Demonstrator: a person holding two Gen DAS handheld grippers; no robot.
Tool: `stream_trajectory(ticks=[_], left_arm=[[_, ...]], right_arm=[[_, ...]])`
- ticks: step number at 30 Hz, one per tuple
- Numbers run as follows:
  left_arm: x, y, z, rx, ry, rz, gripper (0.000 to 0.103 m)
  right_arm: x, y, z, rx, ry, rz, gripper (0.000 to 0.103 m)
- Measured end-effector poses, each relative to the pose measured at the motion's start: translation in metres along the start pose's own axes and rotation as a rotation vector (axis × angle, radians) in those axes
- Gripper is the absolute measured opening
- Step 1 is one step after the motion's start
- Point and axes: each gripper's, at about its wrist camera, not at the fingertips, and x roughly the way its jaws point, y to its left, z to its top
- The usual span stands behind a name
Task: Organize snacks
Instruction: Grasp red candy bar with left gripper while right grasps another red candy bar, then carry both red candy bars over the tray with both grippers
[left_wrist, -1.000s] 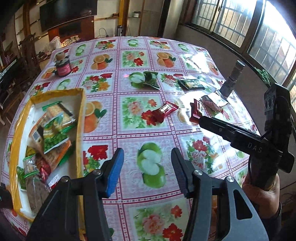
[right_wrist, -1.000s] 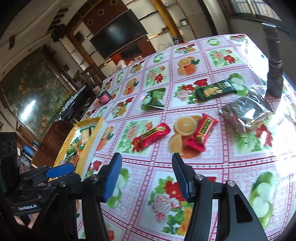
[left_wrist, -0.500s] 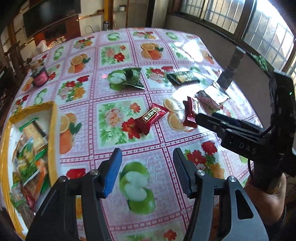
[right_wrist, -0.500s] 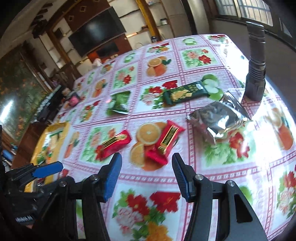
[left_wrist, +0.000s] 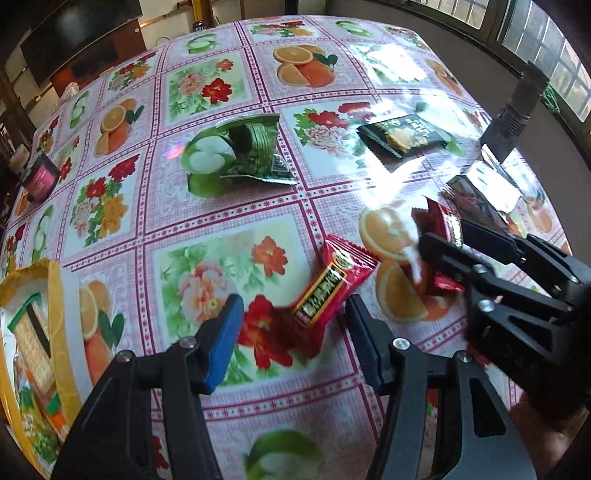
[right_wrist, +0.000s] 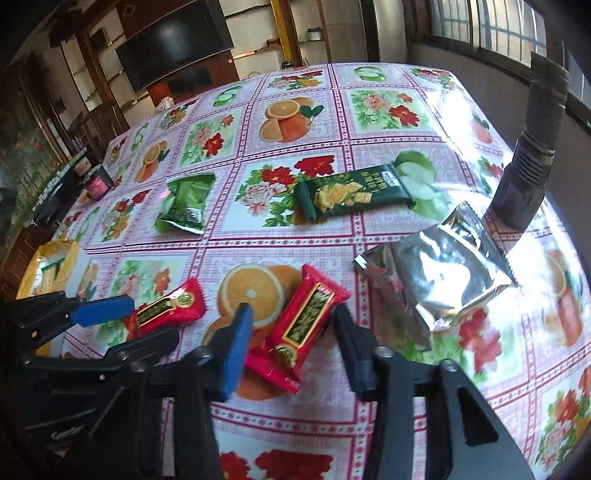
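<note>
Left wrist view, table: a cloth printed with flowers, oranges and apples covers the whole top, and loose snacks are scattered across it.
Tray: a yellow tray sits at the left edge of the table. It holds cracker packs and other wrapped snacks, well apart from the loose ones.
Left gripper: the left gripper points steeply down at the cloth with its jaws at a middling width. The near end of the first red bar lies between the blue pads, and neither pad touches it.
Right gripper: the right gripper has just been closing. Its jaws are now narrow around the second red bar, with a pad against each long edge.
Torch: a black torch stands upright near the right edge of the table.
Silver pouch: the silver pouch lies crumpled just beside the foot of the torch.
Cracker pack: a dark green cracker pack lies flat, further back than the silver pouch.
Green pouch: the green pouch lies on an apple print, to the left of the cracker pack.
First red bar: the first red bar lies flat on the cloth beside the orange print.
Second red bar: the second red bar lies partly over the orange print, just to the right of the first.
Jar: a small pink jar stands far off on the left side of the table.
</note>
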Motion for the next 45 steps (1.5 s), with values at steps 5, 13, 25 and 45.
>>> stream_trajectory(ticks=[5,13,25,45], left_arm=[[0.002,-0.006,0.006,0.026,-0.020,-0.001,0.051],[-0.005,0.002,-0.004,-0.026,-0.025,-0.052,0.021],[-0.068,0.027,-0.057,-0.179,-0.101,0.016,0.021],[-0.139,0.063,-0.126,-0.305,-0.215,0.163,0.021]], right_arm=[[0.000,-0.003,-0.001,-0.016,-0.009,0.008,0.021],[-0.012,-0.002,-0.003,-0.021,-0.036,0.067,0.018],[-0.057,0.019,-0.022,-0.041,-0.094,0.192,0.018],[-0.089,0.095,-0.048,-0.181,-0.102,0.355,0.018]])
